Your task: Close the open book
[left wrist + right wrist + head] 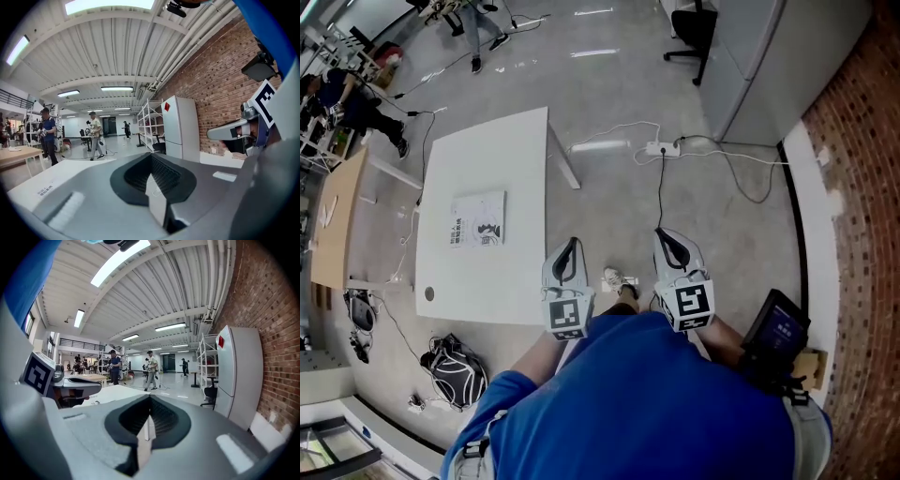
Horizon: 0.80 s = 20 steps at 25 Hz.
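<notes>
The book lies flat on the white counter, left of its middle, with bare surface between it and every edge. Both tongs are closed on nothing and held close to the person's body. The left tongs hover at the counter's near right corner, and the right tongs are over open floor. Both are well apart from the book.

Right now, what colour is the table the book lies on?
White table, clearest in head view.
</notes>
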Each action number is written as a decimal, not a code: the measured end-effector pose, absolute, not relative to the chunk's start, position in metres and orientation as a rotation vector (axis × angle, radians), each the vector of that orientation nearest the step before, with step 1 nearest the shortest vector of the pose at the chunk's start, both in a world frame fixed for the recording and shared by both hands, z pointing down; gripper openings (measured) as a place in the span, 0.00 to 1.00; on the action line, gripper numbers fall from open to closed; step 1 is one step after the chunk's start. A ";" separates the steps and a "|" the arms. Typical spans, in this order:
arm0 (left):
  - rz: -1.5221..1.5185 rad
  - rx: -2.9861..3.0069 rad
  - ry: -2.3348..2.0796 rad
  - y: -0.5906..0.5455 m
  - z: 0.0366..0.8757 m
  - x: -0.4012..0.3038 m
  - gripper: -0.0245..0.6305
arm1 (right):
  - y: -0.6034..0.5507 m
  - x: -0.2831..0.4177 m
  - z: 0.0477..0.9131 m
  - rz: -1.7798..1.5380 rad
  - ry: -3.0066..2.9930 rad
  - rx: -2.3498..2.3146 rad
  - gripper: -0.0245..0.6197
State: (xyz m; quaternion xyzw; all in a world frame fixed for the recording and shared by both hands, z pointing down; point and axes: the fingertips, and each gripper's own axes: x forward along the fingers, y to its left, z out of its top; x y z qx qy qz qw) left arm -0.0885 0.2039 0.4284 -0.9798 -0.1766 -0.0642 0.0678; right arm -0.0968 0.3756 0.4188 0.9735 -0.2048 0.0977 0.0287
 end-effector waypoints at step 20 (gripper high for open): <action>-0.191 -3.097 0.123 0.033 0.427 0.038 0.05 | 0.190 0.105 0.394 0.212 -1.191 2.717 0.04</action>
